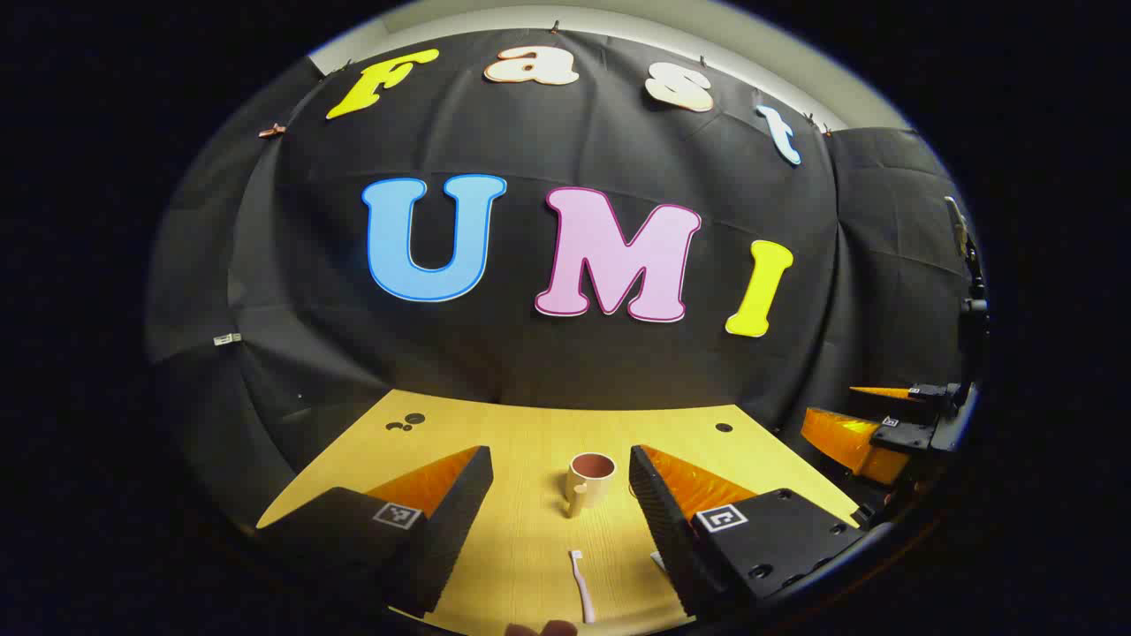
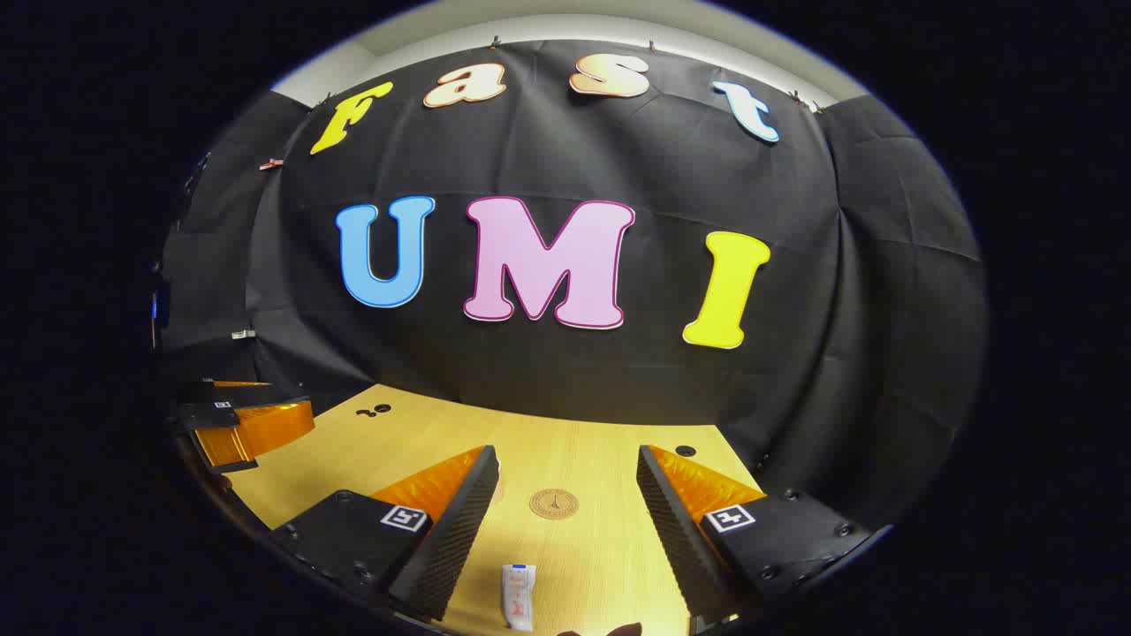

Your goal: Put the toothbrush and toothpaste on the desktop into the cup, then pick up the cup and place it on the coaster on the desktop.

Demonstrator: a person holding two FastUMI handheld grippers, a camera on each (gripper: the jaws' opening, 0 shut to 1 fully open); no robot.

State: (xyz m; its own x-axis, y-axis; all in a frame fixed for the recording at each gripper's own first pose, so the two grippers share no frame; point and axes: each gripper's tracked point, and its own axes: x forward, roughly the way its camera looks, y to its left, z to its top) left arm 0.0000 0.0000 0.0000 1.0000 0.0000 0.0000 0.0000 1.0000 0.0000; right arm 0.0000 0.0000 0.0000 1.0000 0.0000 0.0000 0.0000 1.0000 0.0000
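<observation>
In the left gripper view a cream cup [image 1: 590,481] with a brown inside stands upright on the wooden desktop [image 1: 530,530], straight ahead between my fingers. A pale pink toothbrush [image 1: 580,584] lies flat nearer to me. My left gripper [image 1: 561,481] is open and holds nothing. The right gripper [image 1: 870,428] hangs at the far right edge of this view. In the right gripper view a small white toothpaste tube [image 2: 519,596] lies close in front, and a round wooden coaster [image 2: 554,503] sits farther off. My right gripper [image 2: 567,481] is open above them, empty.
The desktop [image 2: 424,442] ends at the black cloth wall behind. Small dark holes [image 1: 406,422] mark its far left corner and another hole [image 1: 724,427] its far right. The left gripper [image 2: 243,424] shows at the left edge of the right gripper view.
</observation>
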